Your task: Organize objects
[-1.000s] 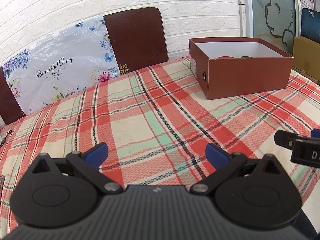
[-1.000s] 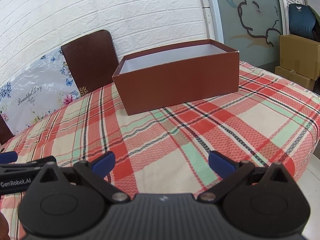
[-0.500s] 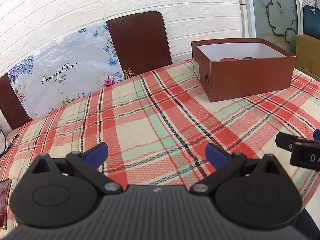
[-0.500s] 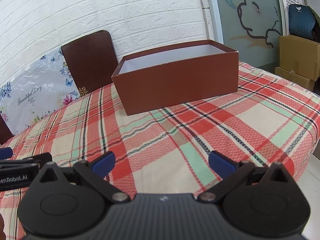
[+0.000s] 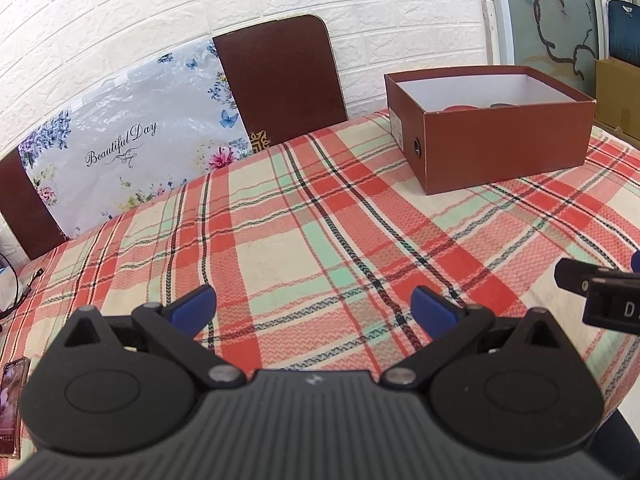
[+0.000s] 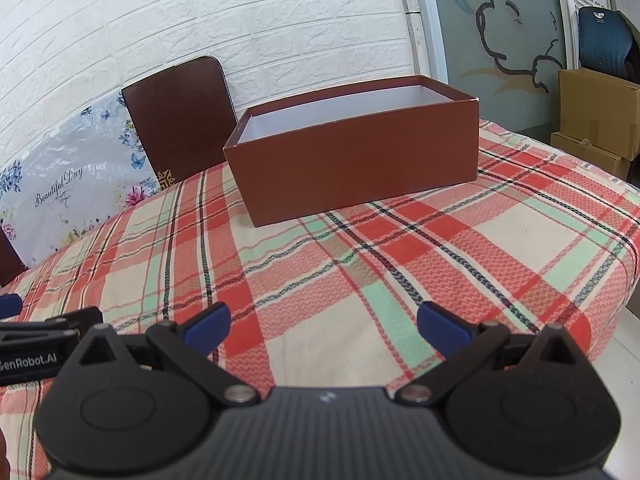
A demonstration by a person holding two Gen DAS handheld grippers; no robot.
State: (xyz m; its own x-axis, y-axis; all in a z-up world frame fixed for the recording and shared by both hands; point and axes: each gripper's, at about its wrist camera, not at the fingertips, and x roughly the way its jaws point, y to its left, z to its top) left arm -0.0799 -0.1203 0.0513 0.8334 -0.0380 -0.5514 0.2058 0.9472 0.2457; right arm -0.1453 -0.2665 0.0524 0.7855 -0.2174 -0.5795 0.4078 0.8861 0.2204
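Both claws, left claw (image 5: 314, 308) and right claw (image 6: 323, 326), hang spread and empty over the plaid tabletop (image 5: 304, 236). Only the left view shows reddish items inside the brown shoebox (image 5: 508, 152) and a phone (image 5: 12, 404).

Black ribbed left hand-held gripper (image 5: 314, 310) and right hand-held gripper (image 6: 323, 325), blue fingertips (image 5: 195, 307), silver pivot screws.

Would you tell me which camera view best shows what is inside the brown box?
The left wrist view: it looks down past the rim of the brown box, showing the white interior and something red at the bottom. The right wrist view sits lower, showing its long side wall and a strip of white interior.
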